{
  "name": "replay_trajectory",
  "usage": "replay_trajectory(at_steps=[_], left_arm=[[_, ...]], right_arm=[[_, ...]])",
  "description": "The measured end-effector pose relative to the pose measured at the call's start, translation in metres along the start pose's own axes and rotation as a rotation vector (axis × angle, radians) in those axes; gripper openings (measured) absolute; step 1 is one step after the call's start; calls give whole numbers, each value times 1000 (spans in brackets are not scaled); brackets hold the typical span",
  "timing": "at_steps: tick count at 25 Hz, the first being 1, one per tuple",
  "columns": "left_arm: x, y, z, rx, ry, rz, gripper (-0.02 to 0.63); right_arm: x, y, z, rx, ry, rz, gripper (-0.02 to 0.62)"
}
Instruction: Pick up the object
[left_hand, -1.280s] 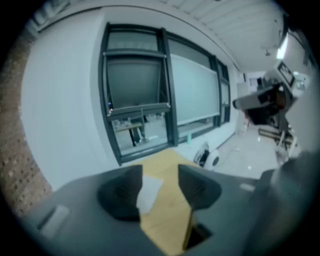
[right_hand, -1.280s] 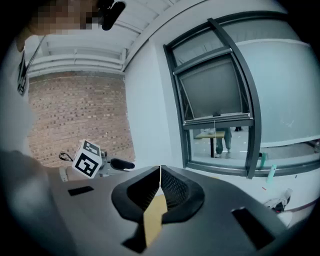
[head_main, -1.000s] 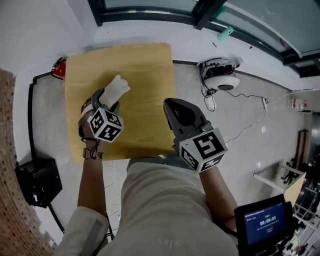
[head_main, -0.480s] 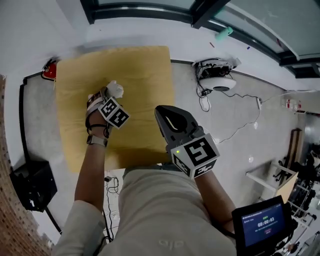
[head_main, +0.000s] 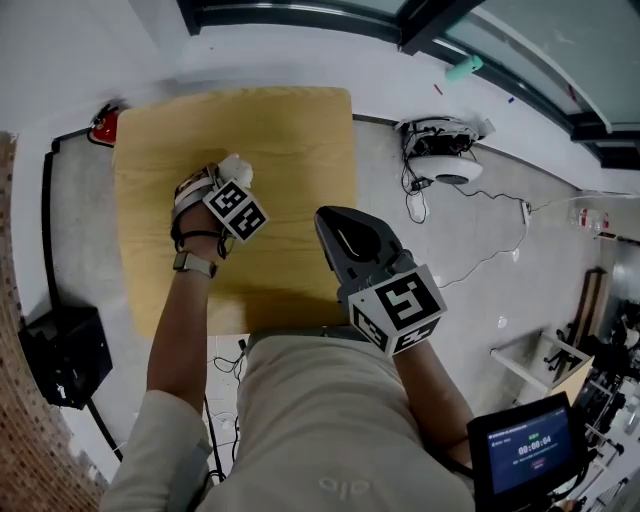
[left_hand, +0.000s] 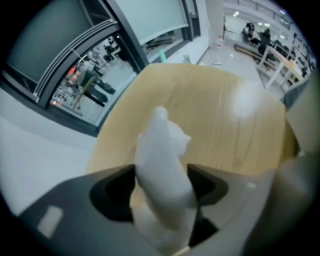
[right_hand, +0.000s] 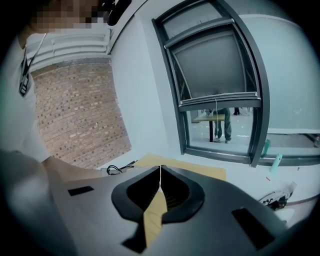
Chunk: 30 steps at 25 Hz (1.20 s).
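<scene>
We count one wooden table, one white object and two grippers. The object is a smooth, glossy figurine with small ear-like bumps. It sits just toward twelve o'clock of the table's centre, where the left gripper is closing its jaws against it. The right gripper, at the four o'clock edge, is pressed together and empty.

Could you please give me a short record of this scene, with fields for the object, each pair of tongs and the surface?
object: white figure, standing up between the jaws of the left tongs
left tongs: jaws closing on the figure, pads against its sides
right tongs: jaws together, nothing between them
surface: wooden table, under the left tongs
lifted yet: cannot tell
</scene>
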<state>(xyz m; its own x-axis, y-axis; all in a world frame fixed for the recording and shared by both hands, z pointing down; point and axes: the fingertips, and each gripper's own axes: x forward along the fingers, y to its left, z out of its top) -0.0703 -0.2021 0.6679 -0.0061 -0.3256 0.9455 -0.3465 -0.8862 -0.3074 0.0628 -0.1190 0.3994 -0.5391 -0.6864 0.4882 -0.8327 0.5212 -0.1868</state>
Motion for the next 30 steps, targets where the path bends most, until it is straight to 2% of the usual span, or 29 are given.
replay_trajectory(at_steps=[3,6,9,17,21,27,29,30], left_arm=[[-7,-5,-3,-78,-42,-19,321],[-30,-6,-4,-262,-160,-49,287],[-70,6,-9,-398,-275,-22,282],[-223,39,-16,-748,-732,-122,281],[-292,51,-24,-943,-1016,-298,279],[-362,54,-46,-1159,-1386,-673,280],[-377,57,-55,-1215,-1497,-773,279],[-384,60,-59,-1243,-1556,-822,279]], right_arm=[[0,2,1,-4,-6,6,11],[0,8,1,-7,-8,15,11],[1,16,4,-17,-17,31,11],[14,53,31,-62,-80,103,11],[17,72,60,-79,-144,132,11],[13,109,86,-139,-205,178,11],[10,124,94,-144,-231,231,11],[6,133,98,-123,-243,284,12]])
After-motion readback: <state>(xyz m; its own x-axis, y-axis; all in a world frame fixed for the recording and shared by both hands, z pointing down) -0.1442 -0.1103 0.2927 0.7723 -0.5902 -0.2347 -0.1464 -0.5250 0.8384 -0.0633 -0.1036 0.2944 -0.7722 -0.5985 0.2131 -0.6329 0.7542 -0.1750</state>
